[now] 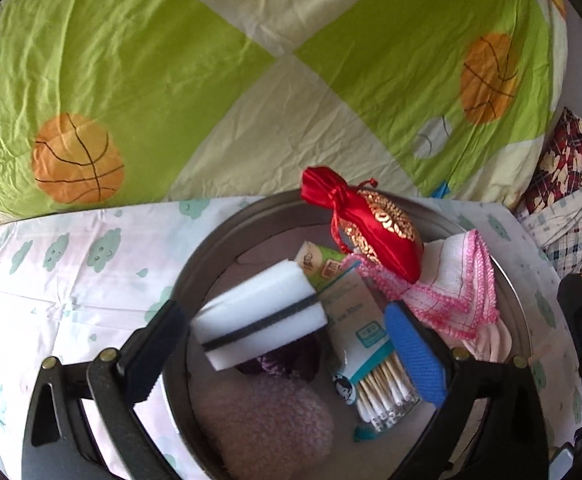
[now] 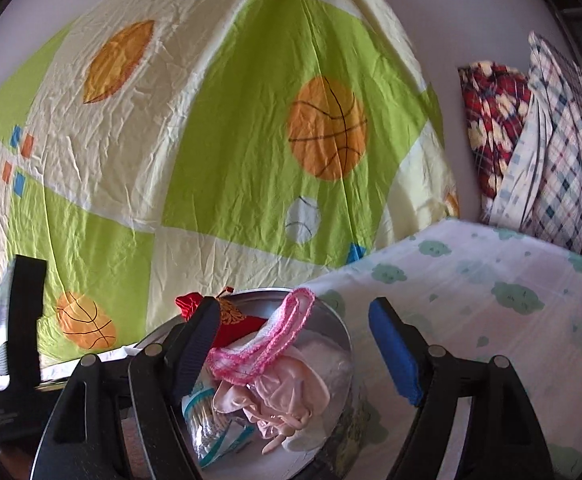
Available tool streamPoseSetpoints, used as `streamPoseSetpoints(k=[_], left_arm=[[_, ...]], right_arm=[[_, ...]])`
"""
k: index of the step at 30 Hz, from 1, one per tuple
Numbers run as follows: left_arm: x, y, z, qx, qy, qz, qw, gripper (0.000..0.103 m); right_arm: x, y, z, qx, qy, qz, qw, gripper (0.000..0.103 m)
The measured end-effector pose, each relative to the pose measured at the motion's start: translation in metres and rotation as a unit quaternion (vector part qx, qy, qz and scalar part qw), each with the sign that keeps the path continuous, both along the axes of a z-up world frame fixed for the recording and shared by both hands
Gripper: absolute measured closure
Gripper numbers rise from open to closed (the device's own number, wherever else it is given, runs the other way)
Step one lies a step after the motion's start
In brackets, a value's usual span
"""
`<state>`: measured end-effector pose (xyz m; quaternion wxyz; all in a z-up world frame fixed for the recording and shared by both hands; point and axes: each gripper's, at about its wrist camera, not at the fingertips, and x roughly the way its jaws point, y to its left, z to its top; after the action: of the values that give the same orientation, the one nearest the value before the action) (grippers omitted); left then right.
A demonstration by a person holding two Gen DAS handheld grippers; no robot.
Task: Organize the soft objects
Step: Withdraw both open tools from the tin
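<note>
Bed: cloud-print sheet (image 1: 71, 276) is carrying a round metal tin (image 1: 211, 248).
Sponge (image 1: 259, 316): is lying between the wide-open left gripper (image 1: 291, 344) pads, untouched.
Right gripper (image 2: 295, 356): is standing open over a pink-edged cloth (image 2: 259, 344).

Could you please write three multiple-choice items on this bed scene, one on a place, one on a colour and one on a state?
1. Where does the red pouch lie?
A. On the far rim of the round tin
B. On the green quilt
C. Under the sponge

2. What colour edges the white cloth?
A. Blue
B. Pink
C. Black

3. How is the left gripper?
A. Shut on the pouch
B. Shut on the cloth
C. Open, with the white sponge between its fingers

Key: 1 A, it drapes over the rim; 2 B, a pink crocheted border shows; 3 C, gaps show beside both pads.
</note>
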<state>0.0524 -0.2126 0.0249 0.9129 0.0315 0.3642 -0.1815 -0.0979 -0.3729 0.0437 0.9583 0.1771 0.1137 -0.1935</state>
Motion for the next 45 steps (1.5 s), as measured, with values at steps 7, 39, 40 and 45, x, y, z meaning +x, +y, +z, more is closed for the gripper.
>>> streamPoseSetpoints(k=[7, 39, 40, 45], left_arm=[[-0.039, 0.028, 0.003, 0.005, -0.134, 0.050, 0.9897, 0.000], [-0.104, 0.062, -0.003, -0.024, -0.206, 0.051, 0.9769, 0.000], [-0.104, 0.063, -0.002, -0.025, -0.206, 0.053, 0.9769, 0.000], [-0.103, 0.067, -0.003, -0.031, -0.203, 0.061, 0.9767, 0.000]], right_arm=[[-0.005, 0.025, 0.004, -0.093, -0.021, -0.005, 0.995, 0.025], [-0.052, 0.074, 0.018, -0.159, -0.085, 0.005, 0.984, 0.017], [-0.053, 0.075, 0.018, -0.160, -0.087, 0.005, 0.983, 0.017], [-0.054, 0.075, 0.019, -0.164, -0.090, 0.007, 0.982, 0.016]])
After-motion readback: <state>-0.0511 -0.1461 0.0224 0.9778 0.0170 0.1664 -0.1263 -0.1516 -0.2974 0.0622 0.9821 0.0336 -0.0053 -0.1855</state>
